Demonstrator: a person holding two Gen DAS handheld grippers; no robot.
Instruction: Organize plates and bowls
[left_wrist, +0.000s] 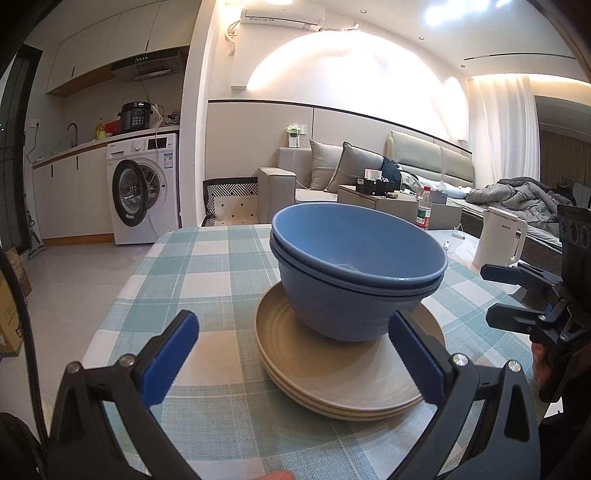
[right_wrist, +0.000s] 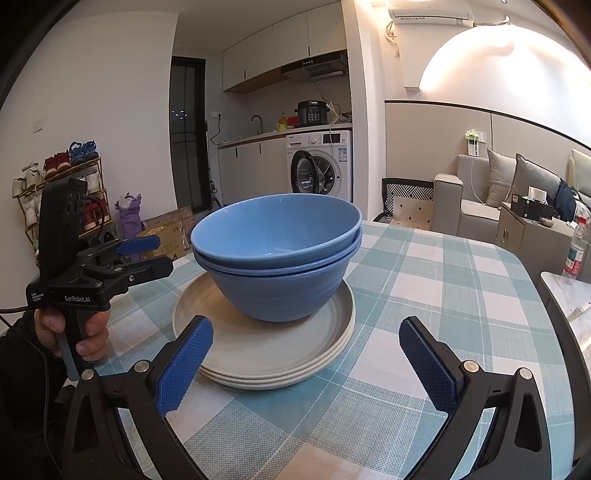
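A checked-cloth table (right_wrist: 424, 280) bears stacked beige plates (right_wrist: 280, 354) alone.

We are looking at a small home: a washing machine (right_wrist: 320, 167) under the kitchen counter, a sofa (right_wrist: 476, 195) with cushions, shoes on a rack (right_wrist: 66, 184) (and a bed (left_wrist: 517, 195)).

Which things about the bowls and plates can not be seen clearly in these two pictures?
- Plates: exact count unclear in both views; the edges look like three, but the blue bowls cover the centres.
- Lower bowl's inside: hidden by the upper bowl nested in it, both views.
- Table near edge: cut off by the frame bottom and gripper fingers.
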